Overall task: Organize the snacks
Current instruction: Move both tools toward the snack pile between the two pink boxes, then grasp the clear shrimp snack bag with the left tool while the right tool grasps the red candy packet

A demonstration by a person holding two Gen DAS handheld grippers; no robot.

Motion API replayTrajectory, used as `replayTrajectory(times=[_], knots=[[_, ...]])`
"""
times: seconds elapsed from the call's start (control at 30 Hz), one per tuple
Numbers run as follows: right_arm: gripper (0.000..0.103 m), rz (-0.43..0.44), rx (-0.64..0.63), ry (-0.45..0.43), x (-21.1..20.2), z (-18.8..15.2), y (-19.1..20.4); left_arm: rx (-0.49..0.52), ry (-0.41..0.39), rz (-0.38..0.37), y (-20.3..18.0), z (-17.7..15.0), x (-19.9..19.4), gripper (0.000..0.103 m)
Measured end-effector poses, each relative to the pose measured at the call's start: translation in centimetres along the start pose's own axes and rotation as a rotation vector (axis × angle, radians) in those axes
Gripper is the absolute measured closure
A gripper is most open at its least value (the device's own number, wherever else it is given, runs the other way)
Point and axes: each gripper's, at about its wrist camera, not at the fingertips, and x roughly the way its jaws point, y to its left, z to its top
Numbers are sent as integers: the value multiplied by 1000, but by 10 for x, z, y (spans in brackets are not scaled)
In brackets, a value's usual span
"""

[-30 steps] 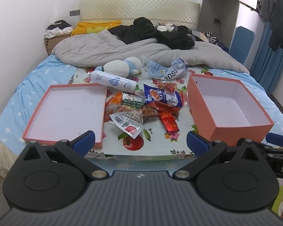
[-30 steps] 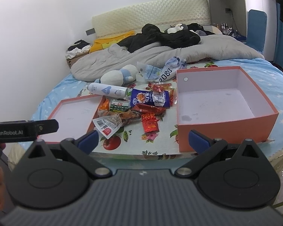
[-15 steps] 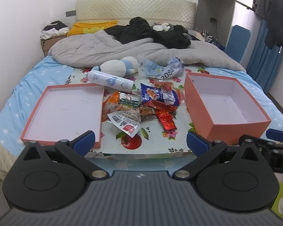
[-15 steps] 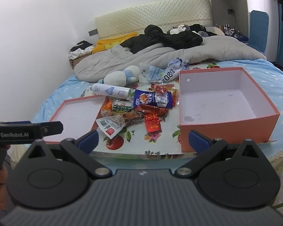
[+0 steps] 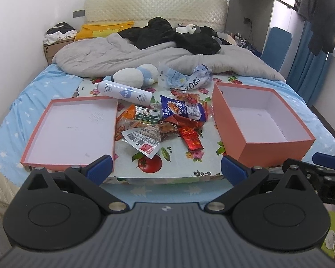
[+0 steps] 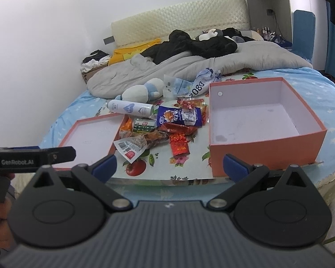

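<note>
both grippers, left [image 5: 166, 167] and right [image 6: 169, 166], gape wide and empty at the bottom of frame. the snack pile [image 5: 160, 122] lies mid-frame between the shallow lid [image 5: 71, 131] at left and the deep box [image 5: 261, 122] at right.

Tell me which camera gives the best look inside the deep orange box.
The right wrist view: the deep orange box sits close and shows its whole empty floor and a round hole in its far wall. The left wrist view shows the box off to the side, its near wall hiding some floor.
</note>
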Motion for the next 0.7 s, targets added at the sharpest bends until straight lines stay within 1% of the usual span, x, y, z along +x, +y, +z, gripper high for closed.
replayTrajectory(times=[0.13,0.23,0.3,0.43,0.53,0.57,0.6,0.63,0.7], knots=[[0,-5,3,4,1,-2,0,-3,5,-6,-4,0,5,0],[0,-10,-26,21,1,-5,2,-2,21,-15,-2,1,13,0],[0,-15,-38,15,-1,-7,4,2,34,-30,-2,0,17,0],[0,-28,-43,-3,0,-10,6,10,54,-19,0,-3,26,0],[0,-7,-3,-4,7,-11,4,0,71,-17,5,-2,36,0],[2,-6,8,1,11,-11,3,1,73,-17,7,-2,39,0],[6,-7,11,8,15,-12,3,3,75,-17,8,-1,43,0],[6,-5,13,14,18,-13,3,9,79,-17,9,-1,47,0],[7,29,21,22,24,-13,1,24,75,-13,8,1,53,0]])
